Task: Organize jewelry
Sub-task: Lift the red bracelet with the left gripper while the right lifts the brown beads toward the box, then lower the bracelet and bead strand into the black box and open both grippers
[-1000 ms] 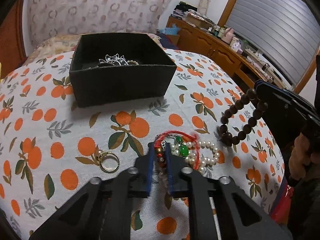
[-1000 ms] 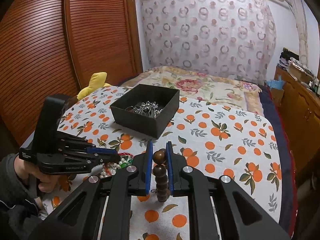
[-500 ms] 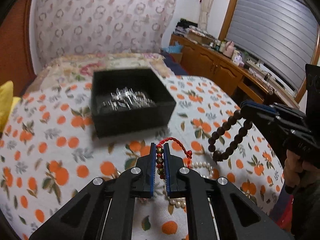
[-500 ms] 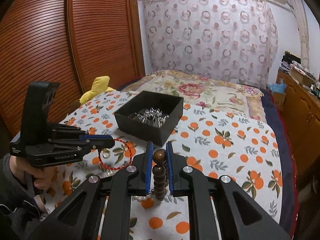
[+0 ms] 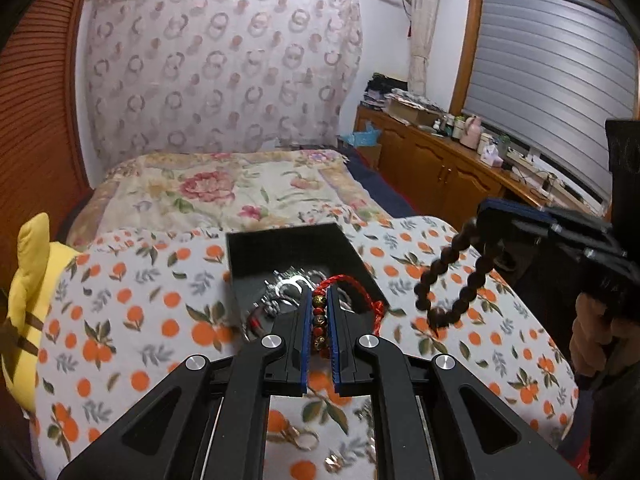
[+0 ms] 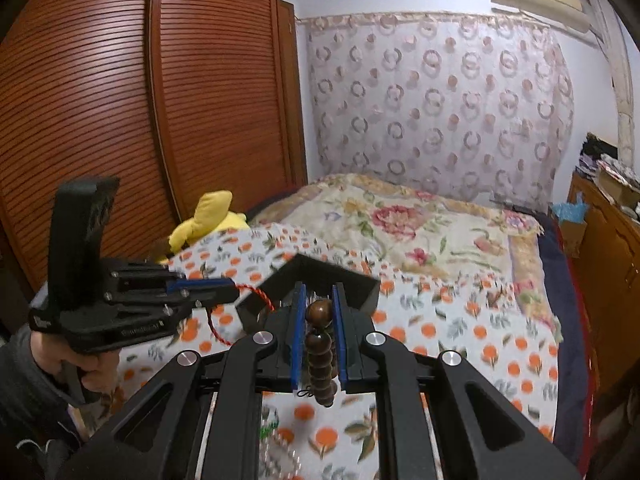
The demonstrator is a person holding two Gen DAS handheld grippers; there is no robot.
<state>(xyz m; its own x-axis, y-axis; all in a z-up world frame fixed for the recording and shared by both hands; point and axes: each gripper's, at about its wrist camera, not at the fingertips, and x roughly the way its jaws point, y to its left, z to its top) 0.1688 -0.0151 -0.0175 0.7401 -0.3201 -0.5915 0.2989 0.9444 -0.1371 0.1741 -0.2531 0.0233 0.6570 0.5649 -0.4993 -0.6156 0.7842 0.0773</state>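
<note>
In the left wrist view, the left gripper (image 5: 319, 312) has its blue-lined fingers (image 5: 304, 332) clenched on a red braided cord bracelet with dark and gold beads (image 5: 320, 320), and the red cord loops out to the right of the fingers. The gripper hangs above the near edge of the open black square cardboard box (image 5: 240, 252), which stands on the white cloth with orange fruit print (image 5: 132, 320) and has silver metal jewelry (image 5: 284, 286) inside. To the right, the right gripper (image 5: 486, 216) holds a dark brown wooden bead bracelet (image 5: 444, 280), which hangs down in a loop beside the box. On the cloth under the left gripper lies a gold ring (image 5: 298, 436), blurred. A yellow plush toy (image 5: 24, 292) is at the left edge. In the right wrist view, the right gripper (image 6: 319, 300) is closed on the wooden bead bracelet (image 6: 319, 344), with one big bead between the fingers (image 6: 298, 332) and smaller beads hanging below. The box (image 6: 344, 278) is just behind the fingertips. At the left, the left gripper (image 6: 224, 286) carries the red cord bracelet (image 6: 256, 298) near the corner of the box. White pearl beads (image 6: 276, 444) lie on the cloth (image 6: 460, 320) below.
</note>
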